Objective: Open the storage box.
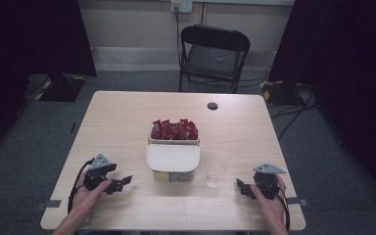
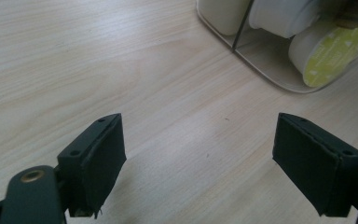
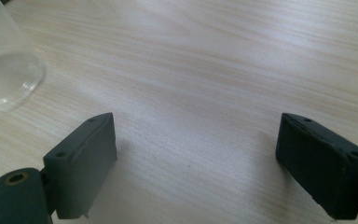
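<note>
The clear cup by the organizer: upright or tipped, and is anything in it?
Upright and apparently empty. The clear cup stands on the table, mouth up, right of the organizer; nothing shows inside.

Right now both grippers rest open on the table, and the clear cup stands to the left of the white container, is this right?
Not quite: the clear cup stands right of the white container, near the right gripper, as the high view shows. Both grippers, including the left gripper, rest with jaws open.

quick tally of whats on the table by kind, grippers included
grippers: 2, left gripper and right gripper
organizer box: 1
clear plastic cup: 1
total: 4
</note>
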Action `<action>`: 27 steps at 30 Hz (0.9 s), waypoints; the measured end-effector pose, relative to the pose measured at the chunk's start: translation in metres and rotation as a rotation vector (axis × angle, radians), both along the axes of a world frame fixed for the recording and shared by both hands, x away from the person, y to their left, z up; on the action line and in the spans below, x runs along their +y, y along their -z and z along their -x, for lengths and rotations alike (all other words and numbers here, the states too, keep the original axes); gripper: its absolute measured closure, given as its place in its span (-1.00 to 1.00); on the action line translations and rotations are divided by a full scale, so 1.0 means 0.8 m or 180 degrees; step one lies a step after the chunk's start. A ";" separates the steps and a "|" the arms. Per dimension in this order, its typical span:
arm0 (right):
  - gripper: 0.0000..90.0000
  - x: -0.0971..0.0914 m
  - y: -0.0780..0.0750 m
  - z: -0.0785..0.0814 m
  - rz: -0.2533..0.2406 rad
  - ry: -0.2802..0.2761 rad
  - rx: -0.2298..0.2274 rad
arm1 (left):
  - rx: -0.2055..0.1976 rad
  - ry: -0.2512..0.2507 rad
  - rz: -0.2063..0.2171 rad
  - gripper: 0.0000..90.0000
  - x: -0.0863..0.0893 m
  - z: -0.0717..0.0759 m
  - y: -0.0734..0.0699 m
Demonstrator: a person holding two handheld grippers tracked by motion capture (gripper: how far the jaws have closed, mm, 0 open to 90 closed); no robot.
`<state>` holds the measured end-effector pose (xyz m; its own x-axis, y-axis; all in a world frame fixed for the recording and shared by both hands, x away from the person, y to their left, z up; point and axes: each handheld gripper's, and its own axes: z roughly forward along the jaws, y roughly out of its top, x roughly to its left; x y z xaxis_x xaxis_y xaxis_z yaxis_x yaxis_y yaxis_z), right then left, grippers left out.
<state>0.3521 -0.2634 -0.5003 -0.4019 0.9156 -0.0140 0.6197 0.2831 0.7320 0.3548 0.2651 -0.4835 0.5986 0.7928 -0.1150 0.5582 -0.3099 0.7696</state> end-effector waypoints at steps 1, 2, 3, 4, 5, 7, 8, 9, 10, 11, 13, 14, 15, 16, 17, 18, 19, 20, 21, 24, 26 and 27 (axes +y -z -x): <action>-0.74 0.000 0.000 0.000 0.0001 -0.0003 0.0003 | 0.0005 0.0001 0.0007 -0.63 -0.002 0.000 -0.001; -0.74 0.000 0.000 0.000 -0.0003 -0.0007 0.0004 | 0.0002 0.0013 0.0002 -0.63 -0.004 0.000 -0.002; -0.74 0.000 0.000 0.000 0.0000 -0.0008 0.0002 | 0.0019 0.0026 0.0008 -0.64 -0.005 0.001 -0.003; -0.74 0.000 0.000 0.000 -0.0001 -0.0009 0.0002 | 0.0018 0.0065 0.0033 -0.64 -0.008 0.001 -0.003; -0.74 0.000 0.000 0.000 -0.0001 -0.0009 0.0001 | 0.0011 0.0094 0.0019 -0.64 -0.009 0.001 -0.004; -0.74 0.000 0.000 0.000 0.0000 -0.0009 0.0001 | 0.0014 0.0128 0.0039 -0.64 -0.015 0.001 -0.005; -0.74 0.000 0.000 0.000 -0.0001 -0.0009 0.0001 | 0.0009 0.0154 0.0049 -0.63 -0.017 0.001 -0.006; -0.74 0.000 0.000 0.000 -0.0001 -0.0009 0.0002 | 0.0006 0.0205 0.0075 -0.64 -0.019 0.001 -0.008; -0.74 0.000 0.000 0.000 -0.0001 -0.0008 0.0002 | -0.0020 0.0253 0.0130 -0.64 -0.022 0.000 -0.009; -0.74 0.000 0.000 0.000 -0.0001 -0.0008 0.0002 | -0.0027 0.0286 0.0123 -0.64 -0.024 0.000 -0.012; -0.74 0.000 0.000 0.000 -0.0001 -0.0009 0.0002 | -0.0010 0.0340 0.0198 -0.64 -0.031 -0.001 -0.016; -0.74 0.000 0.000 0.000 0.0000 -0.0009 0.0002 | -0.0017 0.0386 0.0200 -0.64 -0.034 -0.002 -0.017; -0.74 0.000 0.000 0.000 -0.0001 -0.0009 0.0002 | -0.0017 0.0395 0.0196 -0.65 -0.037 -0.002 -0.018; -0.74 0.000 0.000 0.000 0.0000 -0.0009 0.0002 | -0.0019 0.0417 0.0183 -0.64 -0.042 -0.003 -0.019; -0.74 0.000 0.000 0.000 -0.0001 -0.0009 0.0002 | -0.0020 0.0433 0.0180 -0.64 -0.044 -0.004 -0.019; -0.74 0.000 0.000 0.000 -0.0001 -0.0009 0.0002 | -0.0009 0.0445 0.0188 -0.64 -0.047 -0.005 -0.019; -0.74 0.000 0.000 0.000 0.0000 -0.0010 0.0002 | -0.0014 0.0452 0.0202 -0.64 -0.050 -0.007 -0.020; -0.74 0.000 0.000 0.000 -0.0001 -0.0009 0.0002 | -0.0016 0.0458 0.0199 -0.64 -0.053 -0.008 -0.022; -0.74 0.000 0.000 0.000 -0.0002 -0.0008 0.0003 | -0.0029 0.0464 0.0192 -0.64 -0.056 -0.009 -0.023; -0.74 0.000 0.000 0.000 -0.0001 -0.0010 0.0002 | -0.0052 0.0480 0.0224 -0.64 -0.063 -0.010 -0.026; -0.74 0.000 0.000 0.000 -0.0002 -0.0008 0.0004 | -0.0044 0.0527 0.0232 -0.64 -0.069 -0.011 -0.026; -0.74 0.000 0.000 0.000 -0.0001 -0.0009 0.0002 | -0.0052 0.0549 0.0231 -0.64 -0.070 -0.011 -0.027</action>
